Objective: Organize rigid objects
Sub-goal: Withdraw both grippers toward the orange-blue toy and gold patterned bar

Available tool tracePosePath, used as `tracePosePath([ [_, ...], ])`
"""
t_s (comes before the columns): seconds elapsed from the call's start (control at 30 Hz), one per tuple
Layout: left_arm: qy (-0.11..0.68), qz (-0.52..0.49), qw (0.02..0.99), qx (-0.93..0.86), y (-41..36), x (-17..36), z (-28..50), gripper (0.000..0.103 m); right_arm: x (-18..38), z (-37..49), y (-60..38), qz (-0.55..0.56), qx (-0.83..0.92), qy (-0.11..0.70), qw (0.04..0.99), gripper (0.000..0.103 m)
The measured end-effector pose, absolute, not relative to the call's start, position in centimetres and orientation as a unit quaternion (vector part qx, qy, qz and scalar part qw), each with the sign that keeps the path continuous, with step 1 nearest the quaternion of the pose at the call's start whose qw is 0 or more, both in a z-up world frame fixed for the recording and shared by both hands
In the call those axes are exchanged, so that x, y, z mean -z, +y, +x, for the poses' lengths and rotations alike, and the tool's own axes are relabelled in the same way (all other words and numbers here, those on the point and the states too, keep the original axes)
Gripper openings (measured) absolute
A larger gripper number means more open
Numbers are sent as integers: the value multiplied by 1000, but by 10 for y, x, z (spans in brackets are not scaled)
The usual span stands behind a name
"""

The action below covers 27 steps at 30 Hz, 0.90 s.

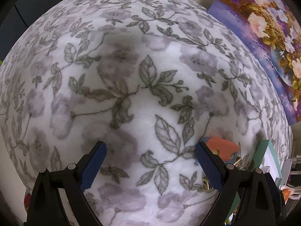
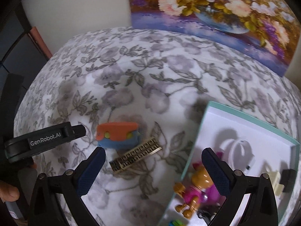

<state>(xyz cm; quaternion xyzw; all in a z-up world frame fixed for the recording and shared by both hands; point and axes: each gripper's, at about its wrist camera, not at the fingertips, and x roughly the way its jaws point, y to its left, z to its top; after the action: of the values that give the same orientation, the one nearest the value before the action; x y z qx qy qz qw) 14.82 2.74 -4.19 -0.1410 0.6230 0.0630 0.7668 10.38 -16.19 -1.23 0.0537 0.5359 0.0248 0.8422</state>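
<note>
My left tongs point(image 1: 150, 165) stand open over the flowered blanket point(image 1: 131, 75), holding nothing. To their right lie an orange and blue toy point(image 2: 117, 134) and just beside it a gold patterned bar point(image 2: 136, 155), both on the blanket. My right tongs point(image 2: 153, 171) are open too, empty, above the edge of the teal box point(image 2: 190, 150). Inside the box lie a brown and pink figure point(image 2: 195, 190) and a white round thing point(image 2: 237, 148).
</note>
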Motion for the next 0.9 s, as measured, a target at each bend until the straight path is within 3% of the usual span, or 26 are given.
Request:
tracePosePath([
  [0.53,654,-168,734,-73,37,62,131,95,35,100,-141,37,-97,547,831,103],
  [0.9,652,-173,733,-92,53,64,128,95,53,102,-121,-41,-99,566,817,103],
])
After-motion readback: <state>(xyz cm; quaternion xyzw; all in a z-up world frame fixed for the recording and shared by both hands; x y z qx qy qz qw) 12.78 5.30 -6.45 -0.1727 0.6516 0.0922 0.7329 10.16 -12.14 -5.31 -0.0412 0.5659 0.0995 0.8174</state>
